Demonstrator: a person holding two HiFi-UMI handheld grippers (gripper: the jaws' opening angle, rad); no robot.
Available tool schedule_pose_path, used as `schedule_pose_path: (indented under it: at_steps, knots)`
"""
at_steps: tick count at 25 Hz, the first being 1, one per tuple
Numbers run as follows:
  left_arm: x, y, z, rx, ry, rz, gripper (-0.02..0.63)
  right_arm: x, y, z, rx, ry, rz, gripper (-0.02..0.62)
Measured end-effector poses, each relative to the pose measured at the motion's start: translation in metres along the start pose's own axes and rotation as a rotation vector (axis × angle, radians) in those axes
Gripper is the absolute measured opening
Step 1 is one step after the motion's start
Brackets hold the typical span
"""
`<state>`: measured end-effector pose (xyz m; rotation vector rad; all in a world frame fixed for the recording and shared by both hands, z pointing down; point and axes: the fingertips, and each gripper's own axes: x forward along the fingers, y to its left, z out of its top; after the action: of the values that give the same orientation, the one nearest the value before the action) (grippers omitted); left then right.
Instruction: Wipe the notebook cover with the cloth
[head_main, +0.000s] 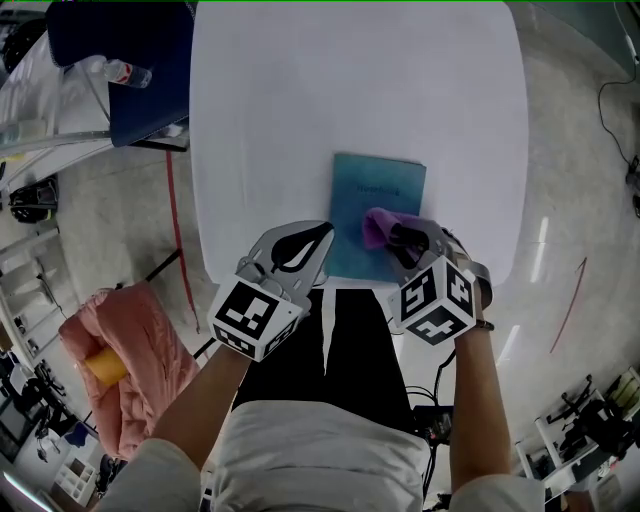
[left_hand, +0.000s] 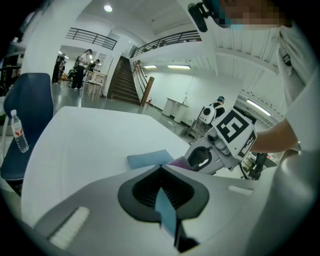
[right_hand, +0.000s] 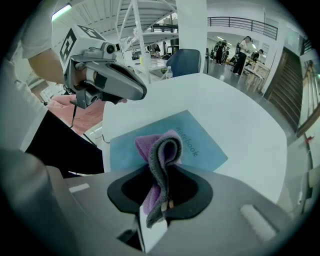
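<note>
- Near the front edge of the white table lies the blue notebook, flat with its cover up.
- A purple cloth sits over its near right part, pinched between the jaws of the right gripper.
- The left gripper has its jaws drawn together, just beside the notebook's left edge.
- Farther off, past the table's left corner, there is a water bottle by a dark blue chair.

A blue notebook lies flat on the white table with round corners, close to the table's near edge and a little right of its middle.
</note>
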<state>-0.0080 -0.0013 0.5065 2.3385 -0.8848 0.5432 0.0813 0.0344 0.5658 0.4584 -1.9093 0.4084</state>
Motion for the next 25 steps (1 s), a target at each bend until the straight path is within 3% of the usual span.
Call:
schedule_pose_path:
  at_steps: [25]
  knots:
    - [-0.005, -0.012, -0.004, 0.026, 0.002, -0.031, 0.0, -0.002, 0.05, -0.018, 0.021, 0.022, 0.049, 0.109]
